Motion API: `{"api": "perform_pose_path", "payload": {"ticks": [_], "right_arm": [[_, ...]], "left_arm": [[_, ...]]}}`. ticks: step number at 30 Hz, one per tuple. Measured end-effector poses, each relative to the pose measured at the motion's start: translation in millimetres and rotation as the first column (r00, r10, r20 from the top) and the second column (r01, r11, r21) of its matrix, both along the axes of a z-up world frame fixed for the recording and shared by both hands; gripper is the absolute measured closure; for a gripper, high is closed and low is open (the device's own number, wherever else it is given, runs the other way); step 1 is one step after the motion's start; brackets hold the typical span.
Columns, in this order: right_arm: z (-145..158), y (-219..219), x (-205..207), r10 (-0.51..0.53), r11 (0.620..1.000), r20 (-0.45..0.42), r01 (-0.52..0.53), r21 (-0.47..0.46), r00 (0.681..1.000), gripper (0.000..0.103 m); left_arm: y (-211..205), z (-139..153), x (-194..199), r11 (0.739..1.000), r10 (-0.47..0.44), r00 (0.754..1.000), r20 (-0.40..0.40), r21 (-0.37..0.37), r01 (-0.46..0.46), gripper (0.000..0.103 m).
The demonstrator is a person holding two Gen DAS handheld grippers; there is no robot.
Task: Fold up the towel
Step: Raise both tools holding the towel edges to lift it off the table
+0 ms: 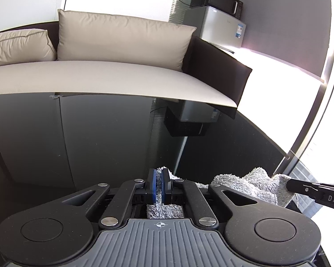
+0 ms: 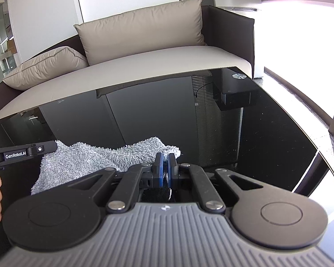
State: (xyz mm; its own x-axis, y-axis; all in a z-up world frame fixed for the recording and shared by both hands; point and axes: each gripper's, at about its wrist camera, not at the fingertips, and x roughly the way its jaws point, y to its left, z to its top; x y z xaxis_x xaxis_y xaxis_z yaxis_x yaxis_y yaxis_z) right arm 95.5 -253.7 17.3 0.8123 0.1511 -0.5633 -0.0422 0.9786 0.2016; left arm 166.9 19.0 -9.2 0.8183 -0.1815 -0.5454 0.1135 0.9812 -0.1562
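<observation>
Both grippers clamped on the towel's corners, ready to carry a fold across the table.

Low centre of each wrist view: the left gripper (image 1: pixel 158 173) pinches grey towel (image 1: pixel 242 185) between its blue pads, and the right gripper (image 2: pixel 164 158) nips the neighbouring corner, so one edge probably lifts evenly off the glossy black table (image 1: pixel 100 133), the slack bunched between them.

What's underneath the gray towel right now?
The glossy black tabletop lies under the gray towel. Whether anything sits beneath the bunched cloth is hidden.
</observation>
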Motion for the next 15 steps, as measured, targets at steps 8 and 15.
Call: {"api": "perform_pose_path", "payload": {"ticks": [8, 15], "right_arm": [[8, -12, -4, -0.028, 0.999, 0.053, 0.026, 0.042, 0.998, 0.1], [22, -19, -8, -0.042, 0.998, 0.148, 0.033, 0.061, 0.988, 0.1]], "left_arm": [[10, 16, -6, 1.0, 0.024, 0.999, 0.046, -0.017, -0.024, 0.099], [28, 39, -17, 0.997, 0.075, 0.991, 0.114, -0.041, -0.071, 0.099]]}}
